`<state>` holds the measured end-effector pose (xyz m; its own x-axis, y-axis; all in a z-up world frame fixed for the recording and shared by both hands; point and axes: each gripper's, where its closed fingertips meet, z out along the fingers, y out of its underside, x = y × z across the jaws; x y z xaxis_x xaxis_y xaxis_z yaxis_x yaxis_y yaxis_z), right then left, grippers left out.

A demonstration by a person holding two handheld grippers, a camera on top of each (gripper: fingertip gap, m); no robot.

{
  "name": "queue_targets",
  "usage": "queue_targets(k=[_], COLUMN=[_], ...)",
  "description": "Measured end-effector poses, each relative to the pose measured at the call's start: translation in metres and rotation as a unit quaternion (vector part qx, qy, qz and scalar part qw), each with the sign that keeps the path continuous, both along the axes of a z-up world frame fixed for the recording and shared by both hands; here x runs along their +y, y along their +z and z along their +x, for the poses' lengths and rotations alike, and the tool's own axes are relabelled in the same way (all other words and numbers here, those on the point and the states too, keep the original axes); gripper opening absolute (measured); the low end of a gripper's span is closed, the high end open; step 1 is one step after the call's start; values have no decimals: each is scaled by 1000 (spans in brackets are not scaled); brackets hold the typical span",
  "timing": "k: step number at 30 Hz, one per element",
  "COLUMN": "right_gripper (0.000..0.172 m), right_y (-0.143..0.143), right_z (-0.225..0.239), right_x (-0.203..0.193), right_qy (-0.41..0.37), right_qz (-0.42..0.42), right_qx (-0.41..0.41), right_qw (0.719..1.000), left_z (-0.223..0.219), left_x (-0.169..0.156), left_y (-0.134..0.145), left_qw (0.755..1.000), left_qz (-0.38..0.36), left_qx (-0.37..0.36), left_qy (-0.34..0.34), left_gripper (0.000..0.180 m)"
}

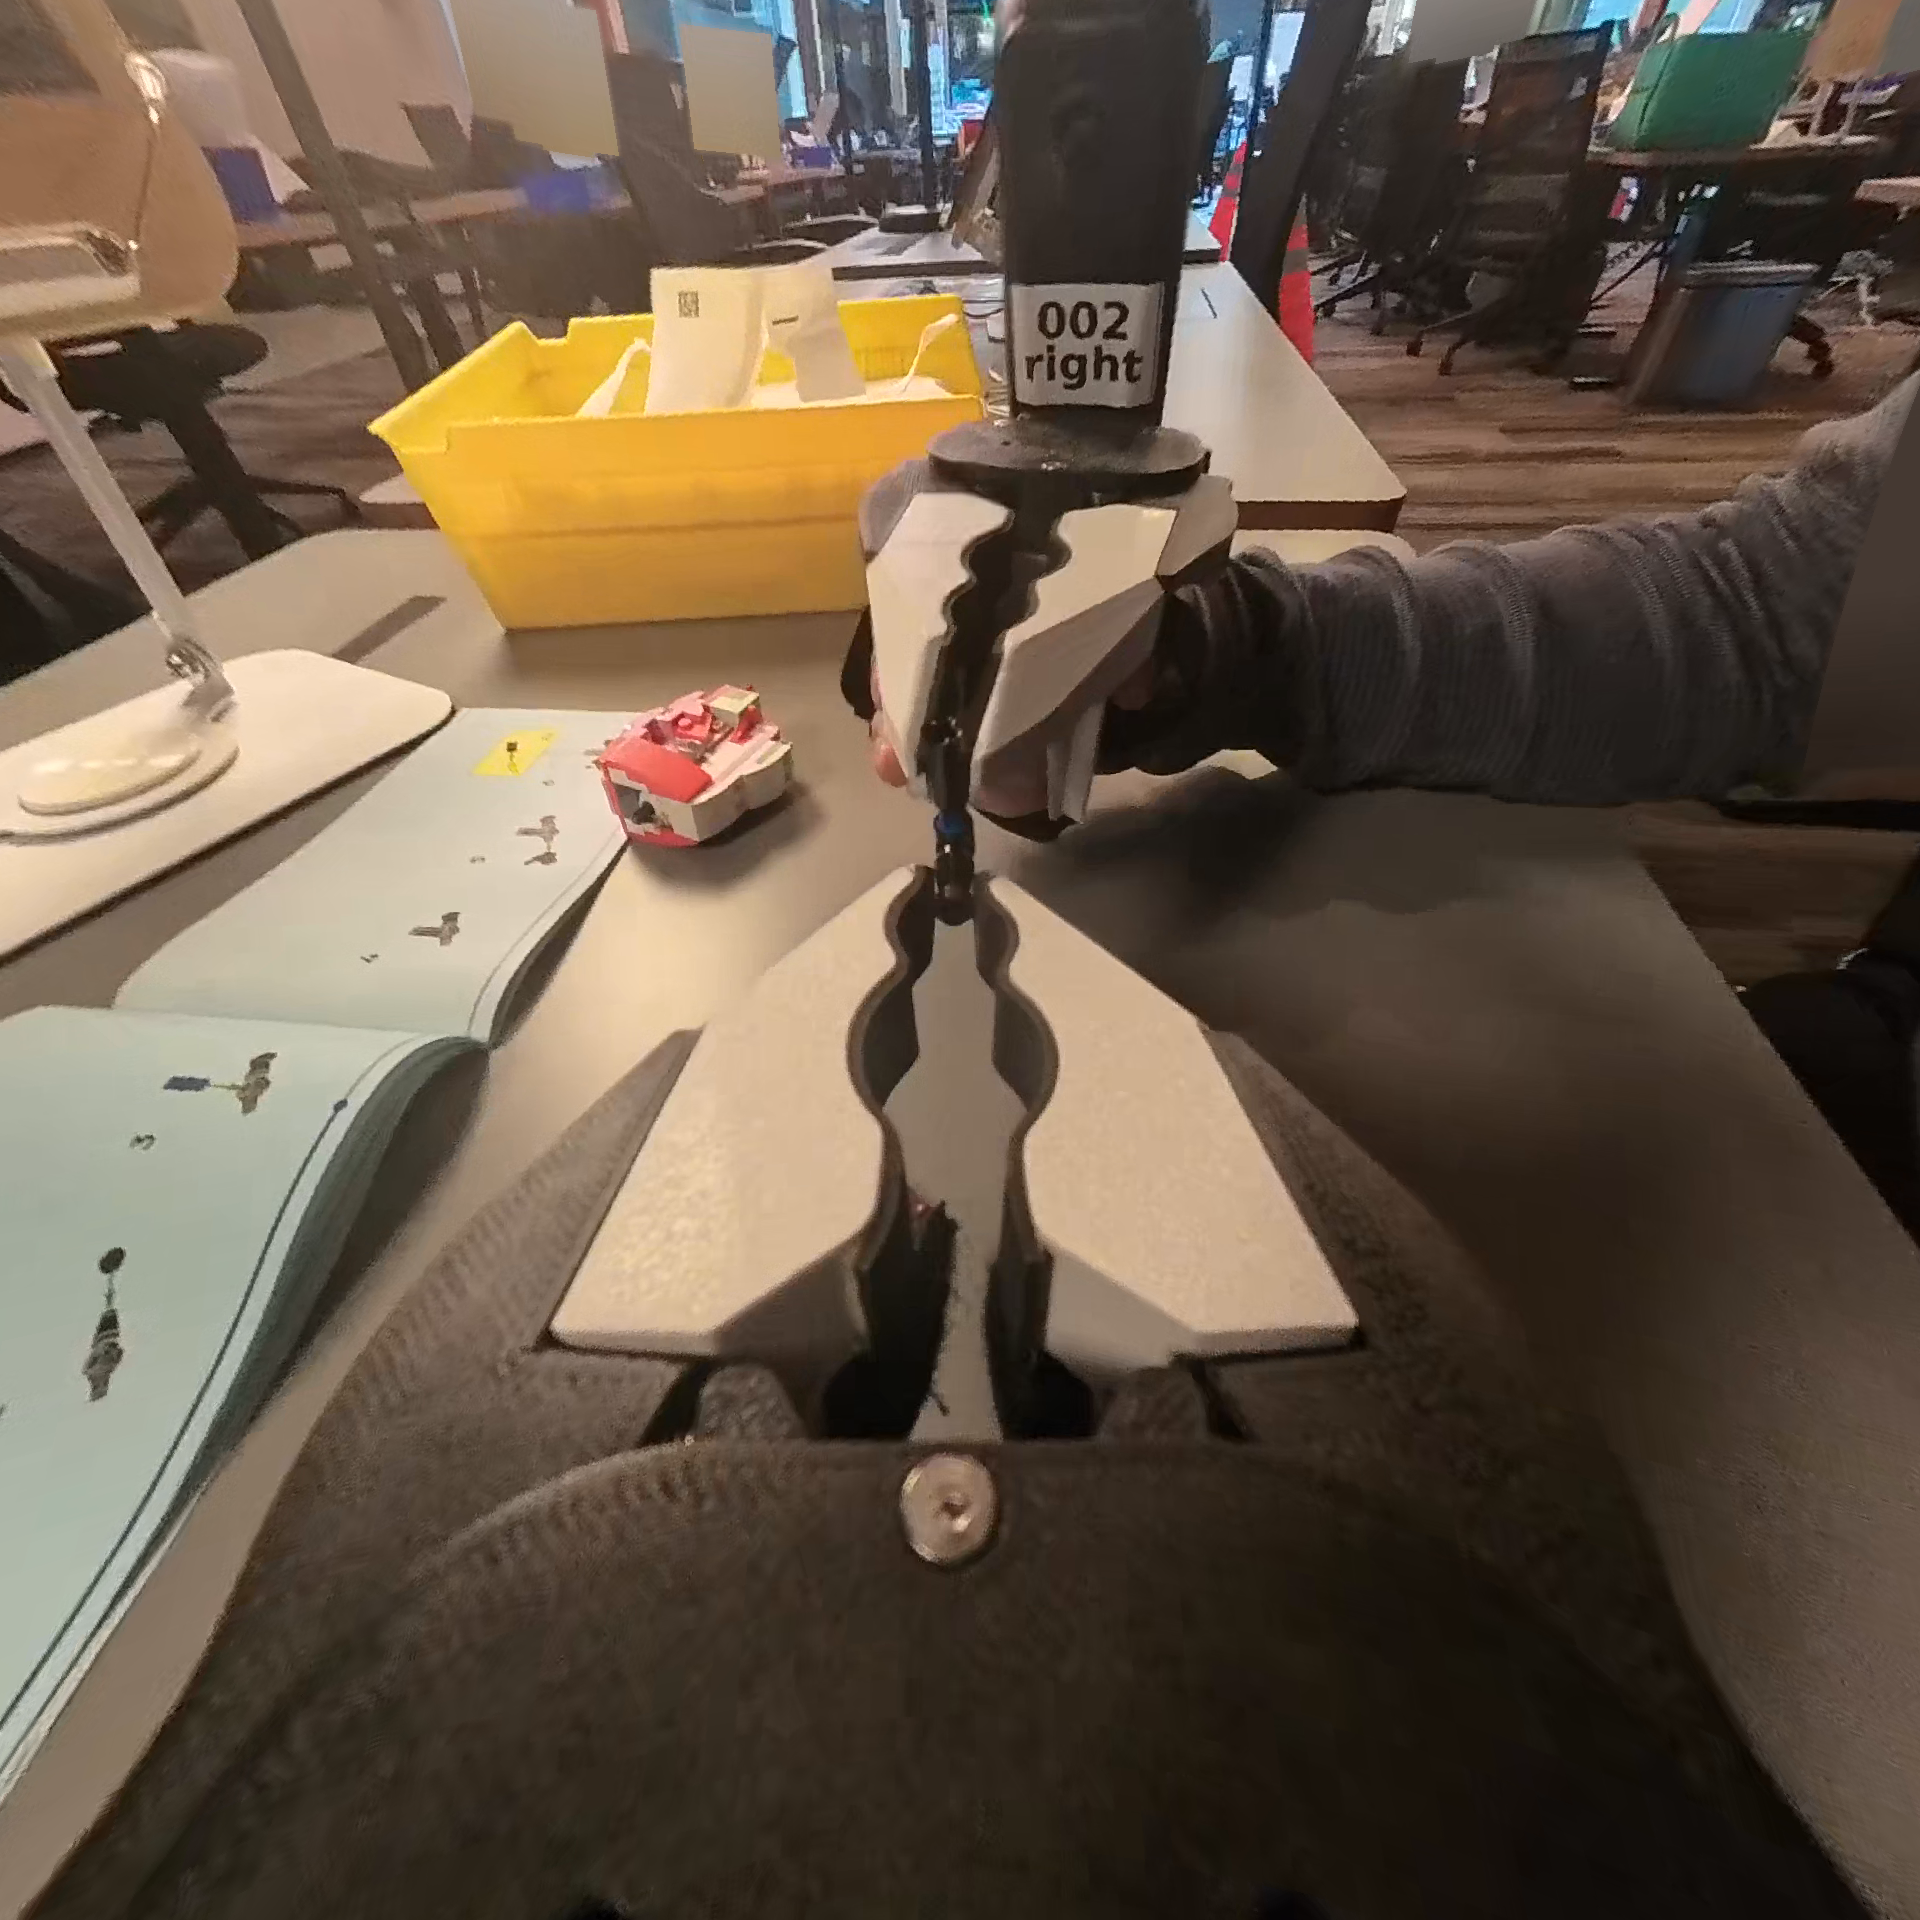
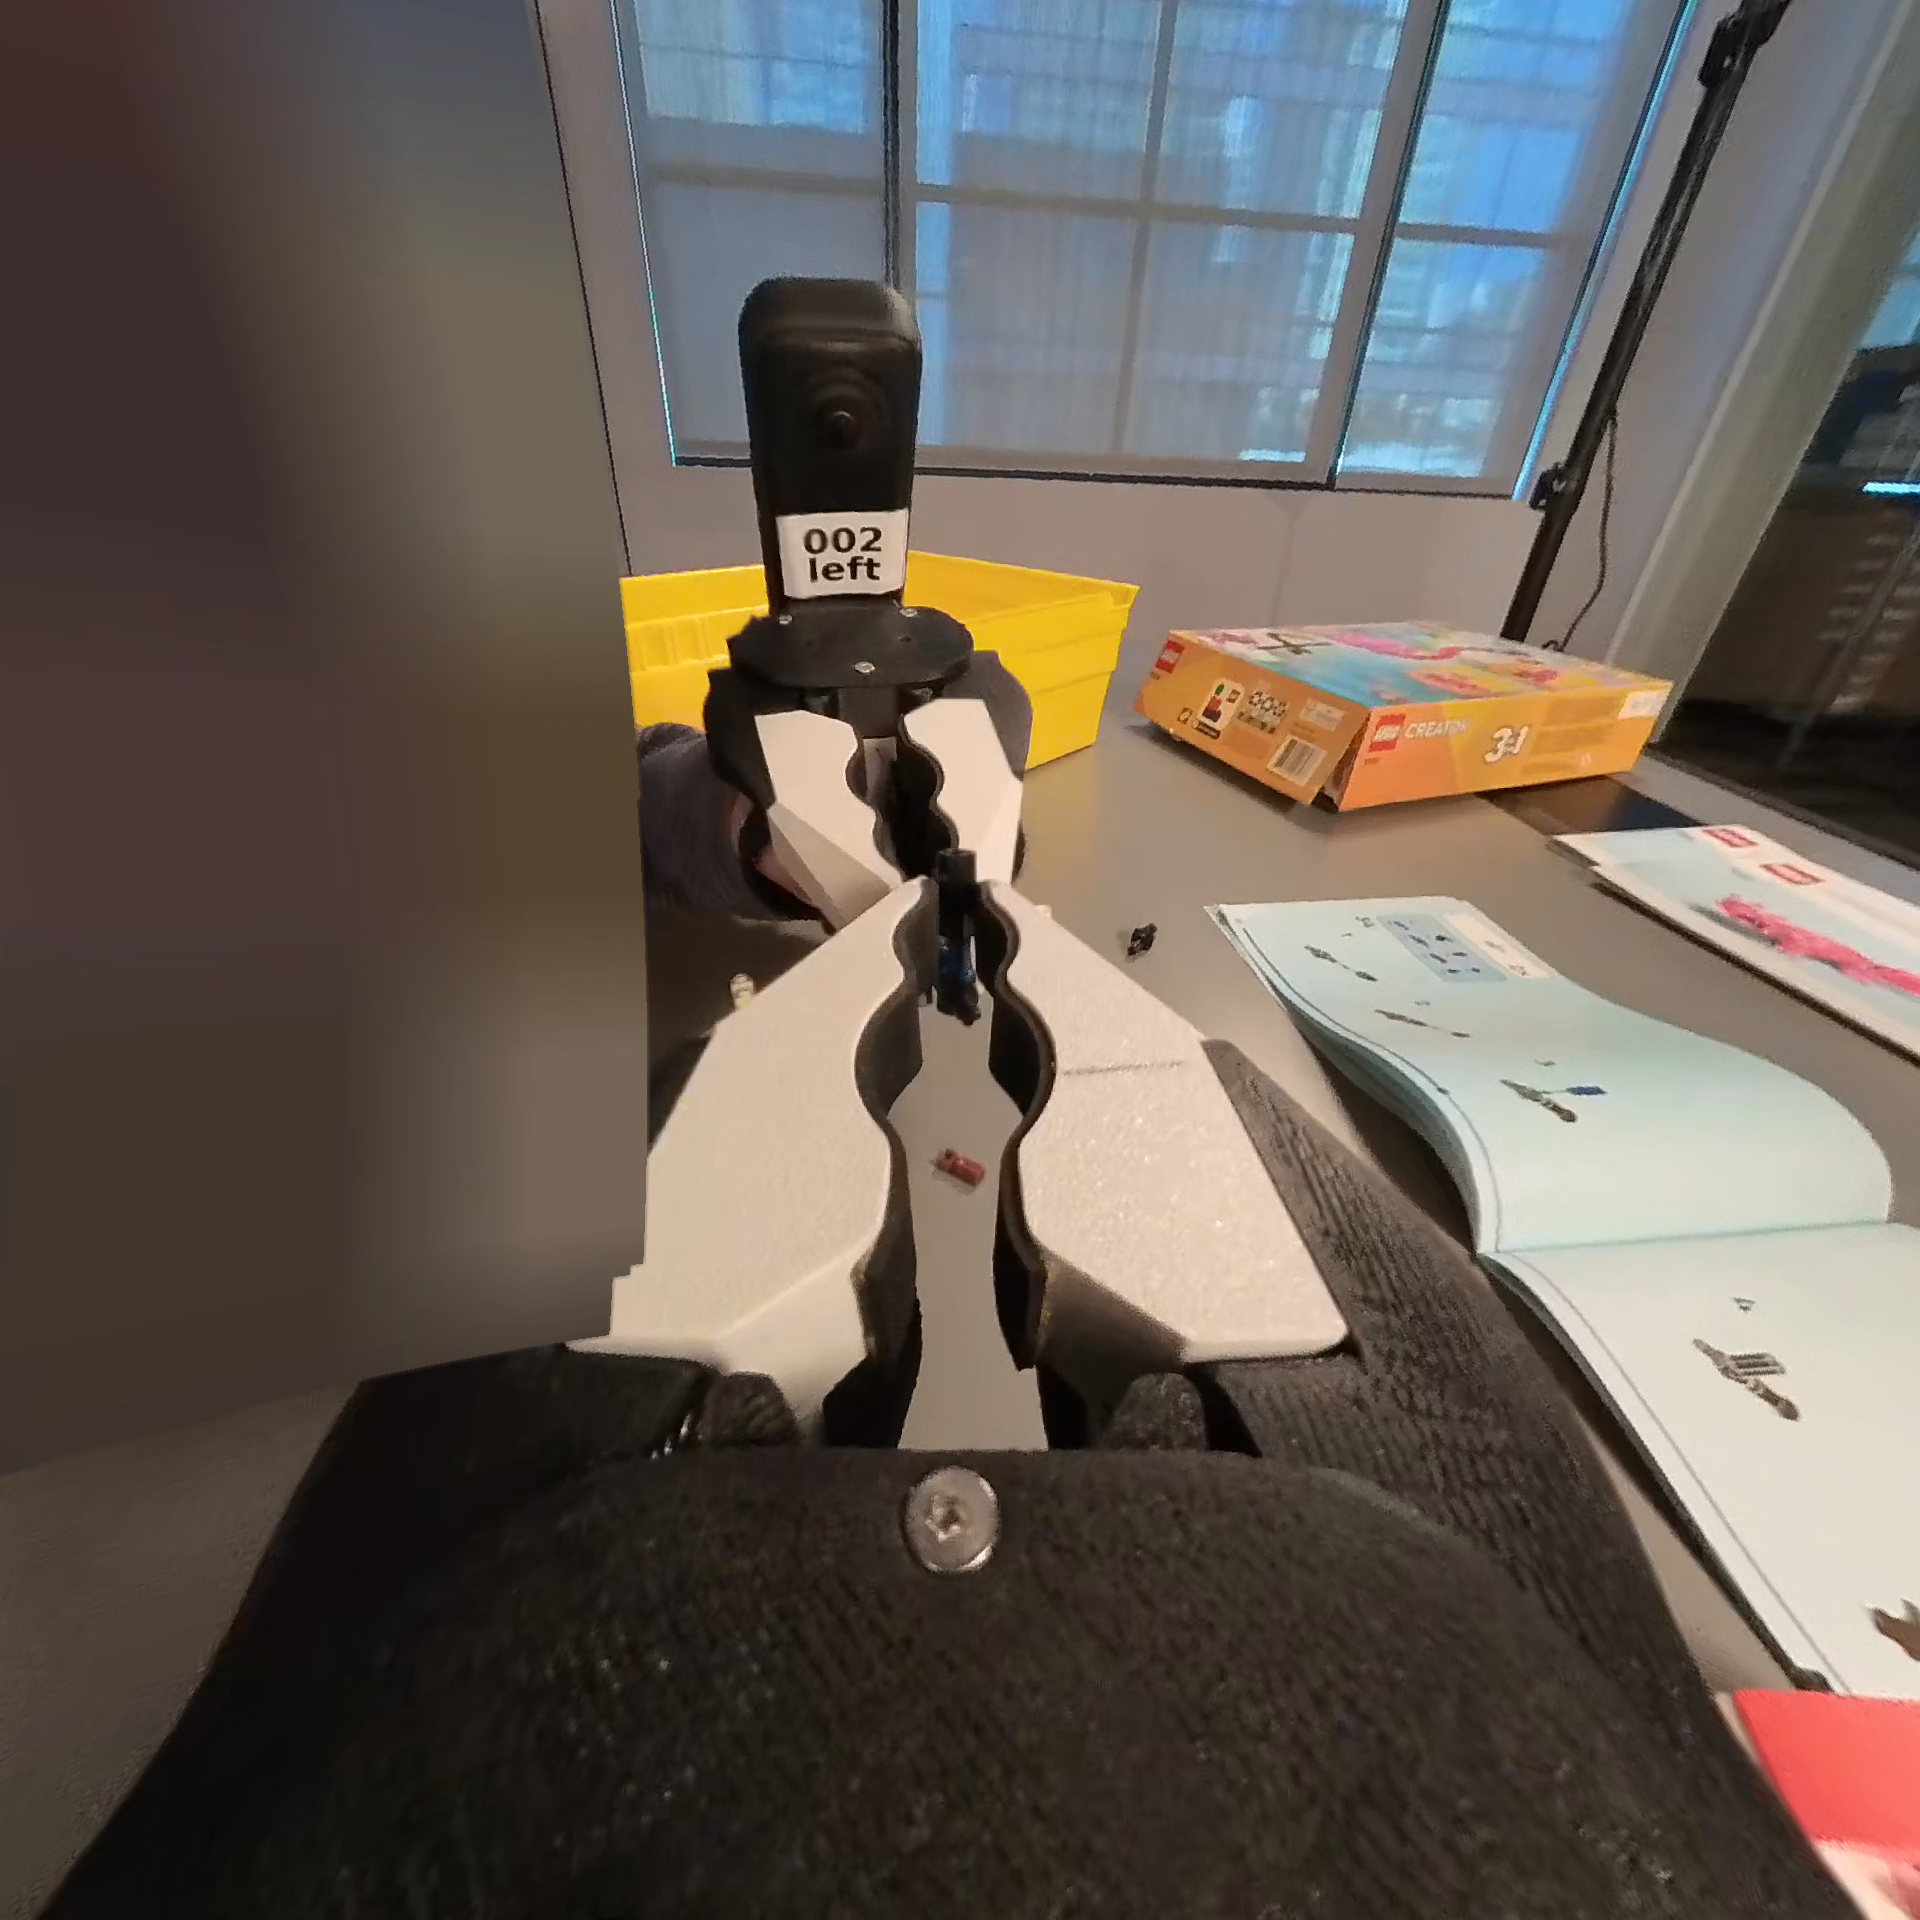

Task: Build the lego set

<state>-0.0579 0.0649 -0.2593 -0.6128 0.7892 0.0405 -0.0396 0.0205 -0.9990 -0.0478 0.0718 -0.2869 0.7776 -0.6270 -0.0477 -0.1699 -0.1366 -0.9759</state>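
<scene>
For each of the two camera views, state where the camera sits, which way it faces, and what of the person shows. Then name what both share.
Left wrist view: on the left gripper, facing along its fingers across the grey table to the right gripper, a sleeved arm and a yellow bin.
Right wrist view: on the right gripper, facing the left gripper and windows; a gloved hand shows.
Shared: both grippers shut tip to tip on one thin black-and-blue toy-brick rod, the open booklet, the bin.

Two grippers meet tip to tip on one thin black-and-blue rod (image 1: 951, 831). Left of them lie one red-and-white brick model (image 1: 694, 774) and one open booklet (image 1: 343, 883); beyond stands one yellow bin (image 1: 665, 499). One orange box (image 2: 1403, 717) lies farther off, and two tiny loose pieces lie near the fingers.
</scene>
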Motion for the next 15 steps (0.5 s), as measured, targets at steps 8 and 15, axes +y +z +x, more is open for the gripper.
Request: queue_targets(k=[8,15], right_gripper=[5,4], right_y=[5,7], right_z=[2,7], right_x=[1,1], right_qy=[9,61], right_qz=[-28,-116], right_qx=[4,-37], right_qw=[1000,991], left_z=[2,8], left_x=[0,-6], left_y=[4,6], left_qw=[1000,998], left_qz=[9,-16], left_qx=[-3,-50], left_qy=[0,-40], left_gripper=[6,6])
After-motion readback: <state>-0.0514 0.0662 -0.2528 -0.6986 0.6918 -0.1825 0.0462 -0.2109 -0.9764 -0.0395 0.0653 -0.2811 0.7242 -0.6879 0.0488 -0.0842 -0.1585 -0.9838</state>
